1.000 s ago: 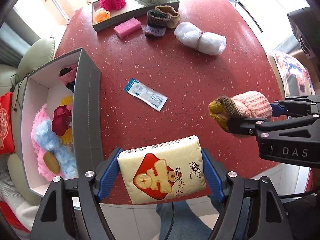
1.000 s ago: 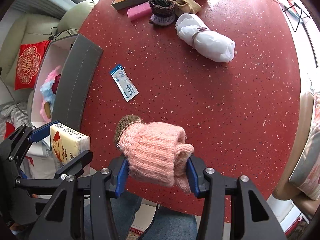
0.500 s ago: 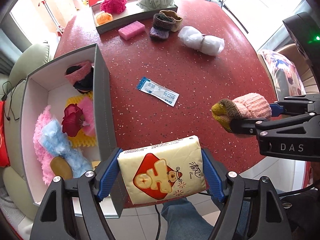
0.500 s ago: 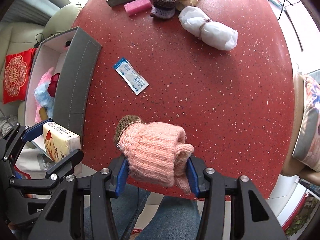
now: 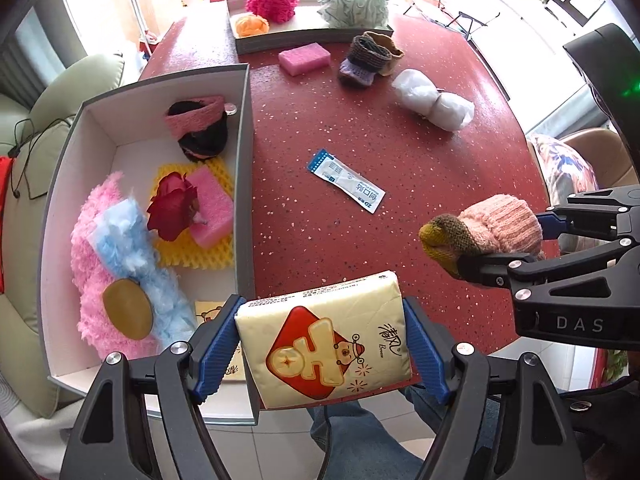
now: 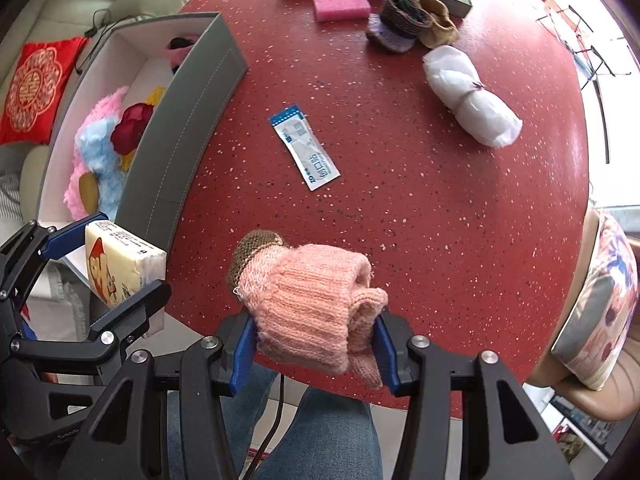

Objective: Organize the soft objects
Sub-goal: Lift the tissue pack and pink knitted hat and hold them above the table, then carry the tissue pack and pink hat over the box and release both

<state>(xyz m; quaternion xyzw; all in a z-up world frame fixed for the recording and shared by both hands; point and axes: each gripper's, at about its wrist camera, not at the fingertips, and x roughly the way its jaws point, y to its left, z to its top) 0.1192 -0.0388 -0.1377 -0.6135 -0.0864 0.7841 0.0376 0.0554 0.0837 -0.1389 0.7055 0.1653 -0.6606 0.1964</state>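
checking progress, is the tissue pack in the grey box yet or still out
Out. The tissue pack is clamped in the left claw, held over the near corner of the grey box, not resting inside.

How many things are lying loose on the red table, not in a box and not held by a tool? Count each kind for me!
Pink sponge: 1
Knitted booties: 2
White bundle: 1
Packet: 1
Total: 5

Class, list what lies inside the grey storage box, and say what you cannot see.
Inside the grey box: pink fluffy cloth, blue fluff, red flower, pink sponge on yellow mesh, pink-banded dark knit. The near corner is hidden behind the left gripper.
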